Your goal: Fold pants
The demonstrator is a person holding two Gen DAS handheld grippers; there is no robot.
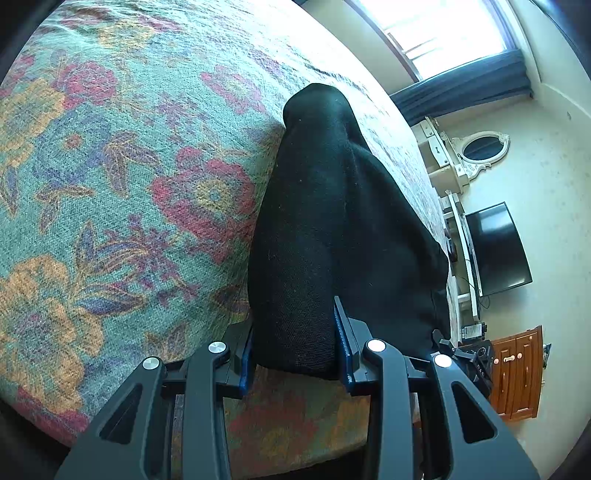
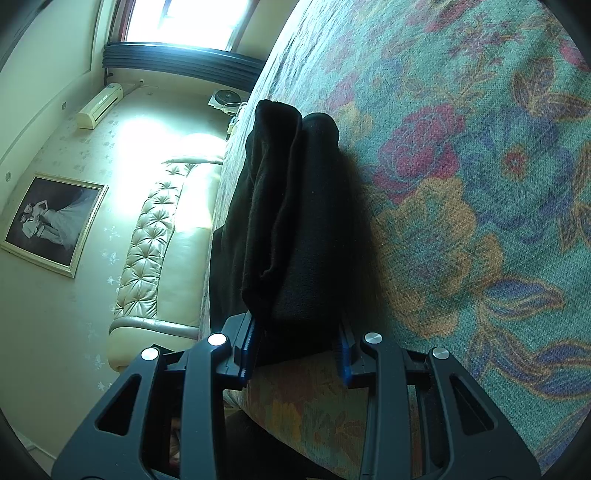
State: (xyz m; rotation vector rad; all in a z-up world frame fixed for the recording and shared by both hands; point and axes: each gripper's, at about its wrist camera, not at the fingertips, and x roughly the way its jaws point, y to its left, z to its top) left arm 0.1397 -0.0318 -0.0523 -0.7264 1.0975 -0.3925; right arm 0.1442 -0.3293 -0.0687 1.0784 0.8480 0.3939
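Pinching thick black knit pants (image 1: 332, 221) over woven floral bedspread (image 1: 110, 166).

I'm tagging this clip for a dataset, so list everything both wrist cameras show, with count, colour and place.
pants: one, black, bunched on the bedspread, clamped at the near end by both grippers
bedspread: one, teal with red and orange flowers, covering the bed
window: one, bright, far wall
curtain: one, dark blue, below the window
mirror: one, oval, white frame, on the wall
television: one, black, by the wall
cabinet: one, brown wood, near the television
headboard: one, cream, tufted
framed photo: one, black-and-white, wall
air conditioner: one, cream, wall
left gripper: black, blue pads, shut on pants
right gripper: black, blue pads, shut on pants
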